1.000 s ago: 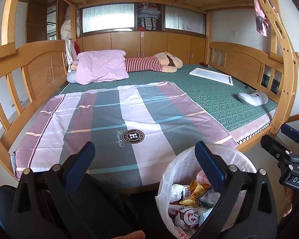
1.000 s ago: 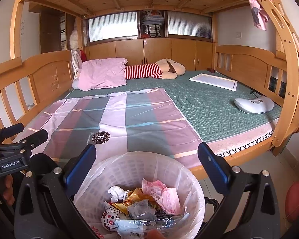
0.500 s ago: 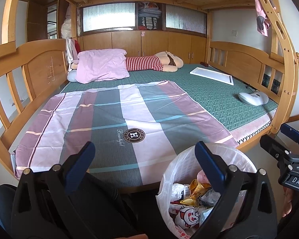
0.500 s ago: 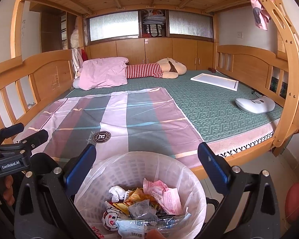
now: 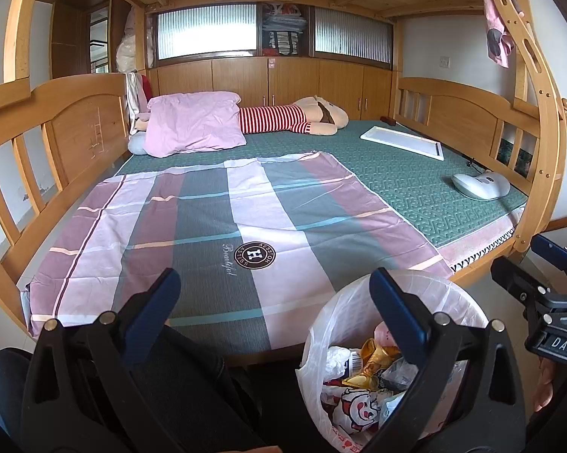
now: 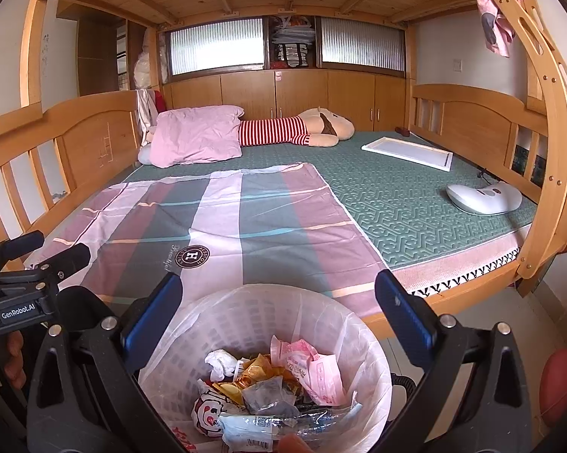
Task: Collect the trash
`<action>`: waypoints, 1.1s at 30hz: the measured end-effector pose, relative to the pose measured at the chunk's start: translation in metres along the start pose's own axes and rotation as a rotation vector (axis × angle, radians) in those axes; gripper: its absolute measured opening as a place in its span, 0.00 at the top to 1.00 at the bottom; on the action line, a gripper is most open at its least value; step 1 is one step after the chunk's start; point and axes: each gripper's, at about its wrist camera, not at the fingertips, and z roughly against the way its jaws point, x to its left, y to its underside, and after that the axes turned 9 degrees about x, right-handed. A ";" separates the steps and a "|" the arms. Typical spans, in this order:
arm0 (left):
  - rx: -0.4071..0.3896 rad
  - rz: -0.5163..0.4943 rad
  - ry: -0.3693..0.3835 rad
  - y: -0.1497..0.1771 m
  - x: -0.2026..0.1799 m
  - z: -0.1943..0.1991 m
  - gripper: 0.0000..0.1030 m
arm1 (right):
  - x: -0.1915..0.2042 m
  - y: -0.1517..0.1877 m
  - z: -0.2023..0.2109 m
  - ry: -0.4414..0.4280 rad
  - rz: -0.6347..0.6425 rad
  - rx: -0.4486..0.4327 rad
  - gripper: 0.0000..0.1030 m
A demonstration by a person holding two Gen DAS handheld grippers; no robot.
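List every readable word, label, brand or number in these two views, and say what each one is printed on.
"GenRobot.AI": label on the left tool, seen from the right wrist.
"DAS": label on the right tool, seen from the left wrist.
"H": round emblem on the striped sheet; its ring lettering and the script beside it are too small to read surely.
Barcode and red print on wrappers in the trash bin: blurred, unreadable.

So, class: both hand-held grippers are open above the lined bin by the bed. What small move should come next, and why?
Probably lift the right hand-held gripper away from the bin and sweep the view for leftover trash. Both it and the left hand-held gripper are open and empty, wrappers already lie in the bin, and no trash shows on the bedspread.
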 end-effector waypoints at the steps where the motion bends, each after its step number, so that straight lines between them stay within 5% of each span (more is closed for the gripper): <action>1: 0.000 0.001 0.000 0.000 0.000 0.000 0.03 | 0.000 0.000 0.000 0.000 0.000 0.000 0.03; 33: 0.010 0.013 0.029 0.005 0.003 -0.004 0.03 | 0.003 0.000 -0.007 -0.012 0.004 0.016 0.03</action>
